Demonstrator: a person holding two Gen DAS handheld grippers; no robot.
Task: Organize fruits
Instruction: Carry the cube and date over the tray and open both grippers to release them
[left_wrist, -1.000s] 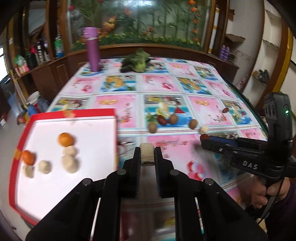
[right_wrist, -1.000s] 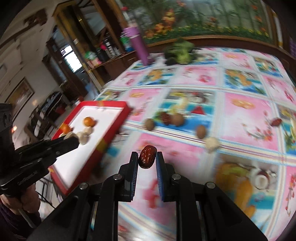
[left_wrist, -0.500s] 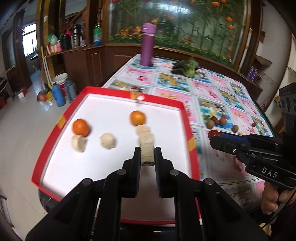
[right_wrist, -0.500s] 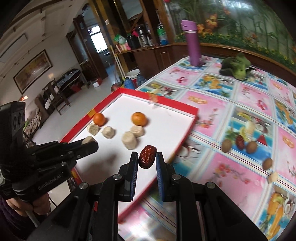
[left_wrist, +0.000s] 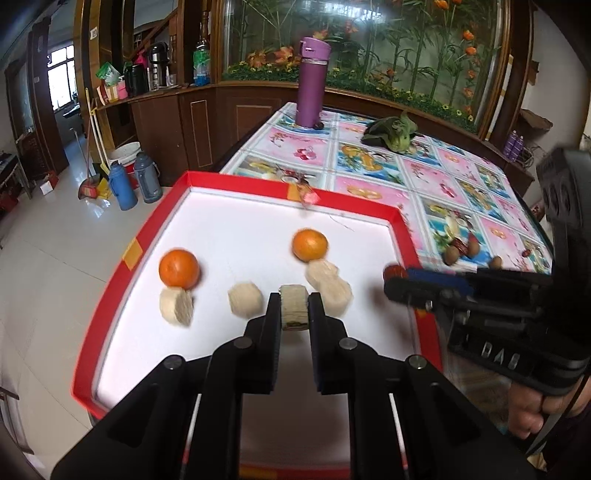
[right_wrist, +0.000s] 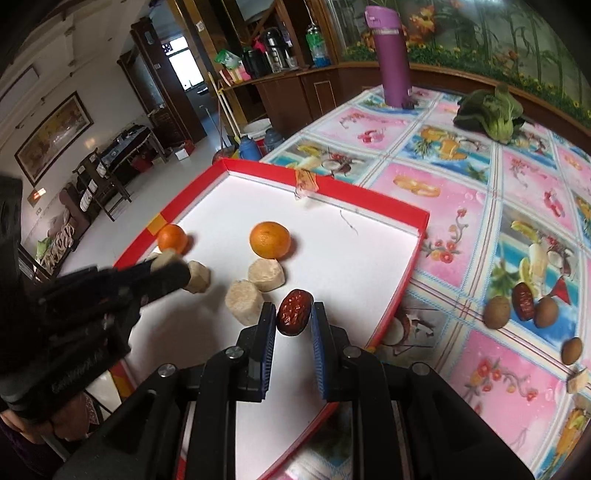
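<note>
Over a red-rimmed white tray (left_wrist: 155, 236), the left gripper (left_wrist: 294, 308) clamps a pale cut chunk (left_wrist: 293, 305) while the right gripper (right_wrist: 294, 313) pinches a wrinkled red date (right_wrist: 294, 312). Two oranges (right_wrist: 269, 239) and four pale pieces (right_wrist: 266, 274) lie inside the tray; more fruit (right_wrist: 524, 306) waits on the patterned tablecloth (right_wrist: 443, 192).

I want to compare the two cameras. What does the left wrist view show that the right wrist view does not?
Only the left wrist view: the blue thermos on the floor in full, and the pale chunk gripped squarely in the left tool.
Only the right wrist view: the framed painting, and the wrinkled red date close up in the right tool.
Both: the red tray, two oranges, the purple bottle.
</note>
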